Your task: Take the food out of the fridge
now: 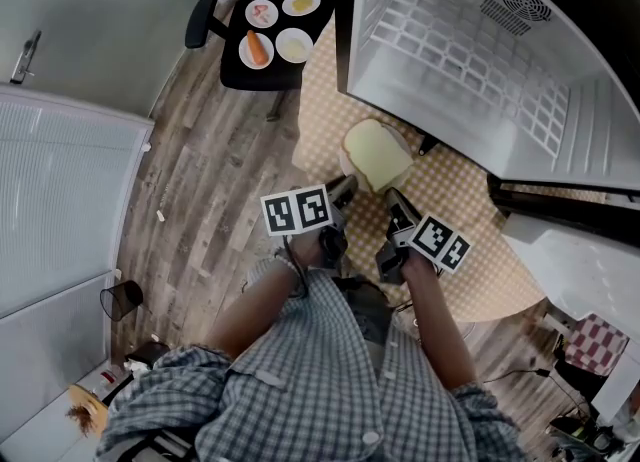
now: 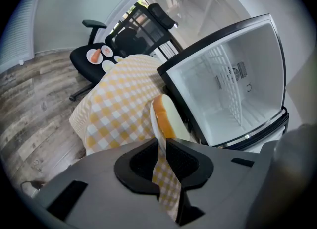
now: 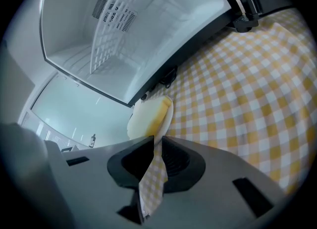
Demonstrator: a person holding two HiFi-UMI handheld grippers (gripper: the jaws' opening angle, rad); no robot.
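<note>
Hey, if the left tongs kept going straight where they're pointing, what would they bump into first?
The left tongs are shut on the plate by its rim, so the plate with its bread slice leads. Beyond it, the open fridge, at its front frame, looks like first contact, though depth is hard to judge.

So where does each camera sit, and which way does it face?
Head view: on the person's head, facing down at their forearms, left gripper, right gripper and the plate.
Left gripper view: rides that gripper, facing along its jaws, shut on the plate, toward the chair.
Right gripper view: same, from the opposite rim.
All share plate and fridge.
</note>
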